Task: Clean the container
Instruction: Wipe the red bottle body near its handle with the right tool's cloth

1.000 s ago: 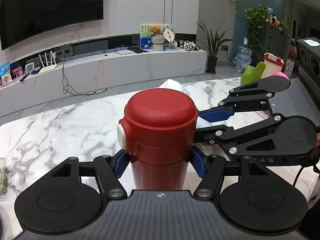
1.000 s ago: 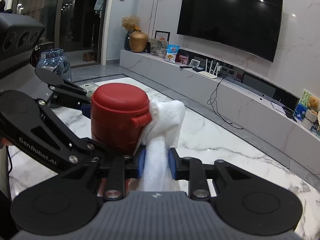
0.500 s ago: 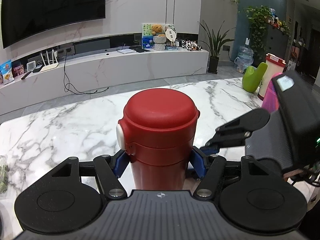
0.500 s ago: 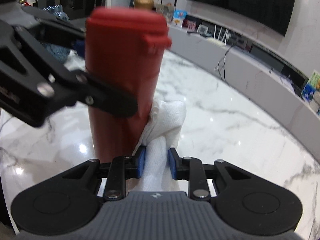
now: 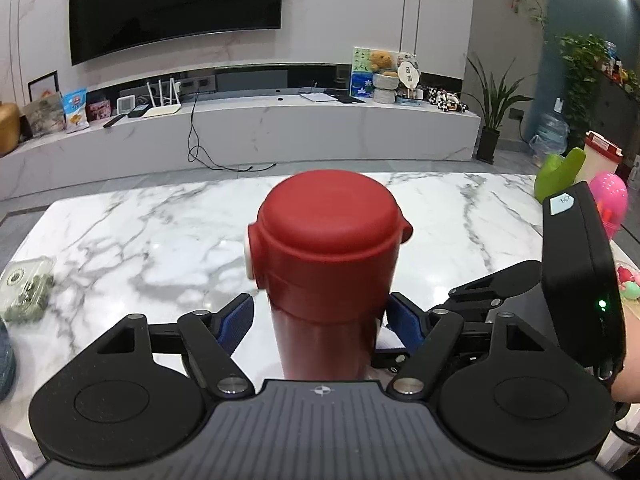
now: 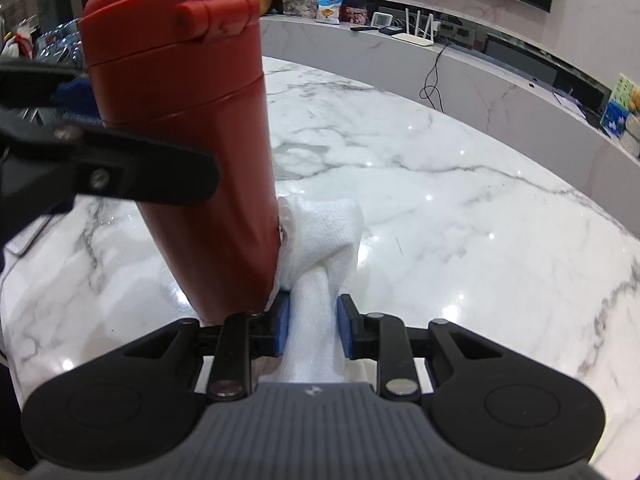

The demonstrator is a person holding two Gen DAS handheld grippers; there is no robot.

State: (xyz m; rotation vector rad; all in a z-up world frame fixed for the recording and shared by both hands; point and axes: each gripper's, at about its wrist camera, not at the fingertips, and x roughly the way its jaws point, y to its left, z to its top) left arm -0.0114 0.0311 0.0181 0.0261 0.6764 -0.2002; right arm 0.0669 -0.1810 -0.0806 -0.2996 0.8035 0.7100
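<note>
**Right claw wiping low on the flask**

Right gripper [image 6: 311,330] is clenched on a folded white cloth [image 6: 320,236], and I have that cloth pressed against the lower side of the red flask [image 6: 192,152] — near the base, on the hinge side. Left gripper [image 5: 318,322] grasps the same flask just under its closed lid, holding it upright, slightly tilted in the right view.

I judge the wipe partway done: only this one strip of the body is under the cloth now, the far side and lid remain.

Marble tabletop [image 6: 460,208] lies bare around the flask; a clear food box [image 5: 26,290] sits well apart near the left edge.
</note>
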